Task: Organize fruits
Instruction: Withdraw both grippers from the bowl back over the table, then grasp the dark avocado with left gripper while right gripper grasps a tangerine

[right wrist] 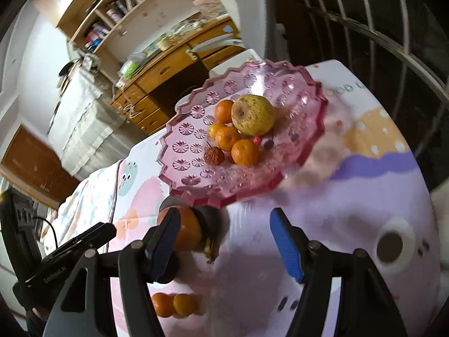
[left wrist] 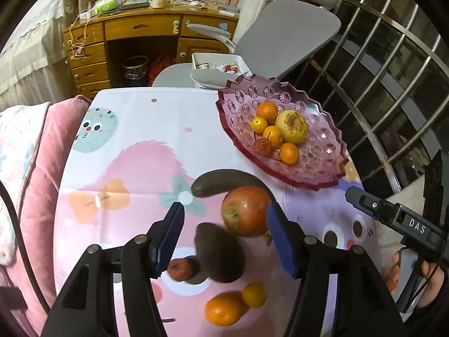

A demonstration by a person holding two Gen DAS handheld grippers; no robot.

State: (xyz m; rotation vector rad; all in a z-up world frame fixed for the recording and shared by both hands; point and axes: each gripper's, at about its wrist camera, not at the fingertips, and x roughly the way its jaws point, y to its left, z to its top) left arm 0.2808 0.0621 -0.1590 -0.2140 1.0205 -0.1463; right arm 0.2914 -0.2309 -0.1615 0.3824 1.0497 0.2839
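A pink glass fruit dish (left wrist: 241, 98) (right wrist: 185, 129) stands at the table's far right and holds a yellow pear (left wrist: 291, 126) (right wrist: 254, 115), several small oranges (left wrist: 289, 153) (right wrist: 244, 152) and a red lychee (left wrist: 262, 146) (right wrist: 214, 156). On the cloth lie a red apple (left wrist: 245, 210) (right wrist: 188, 231), a dark banana (left wrist: 224, 182), a dark avocado (left wrist: 219, 252), a small red fruit (left wrist: 179, 268) and two oranges (left wrist: 224, 309) (right wrist: 172, 304). My left gripper (left wrist: 226, 236) is open above the apple and avocado. My right gripper (right wrist: 226, 238) is open and empty, below the dish.
The table has a cartoon-print cloth (left wrist: 134, 146) (right wrist: 350, 196). A pink cushion (left wrist: 36, 168) lies along its left side. A grey office chair (left wrist: 280, 42) and a wooden desk (left wrist: 140, 36) stand behind. A metal window grille (left wrist: 393, 70) (right wrist: 364, 28) runs along the right.
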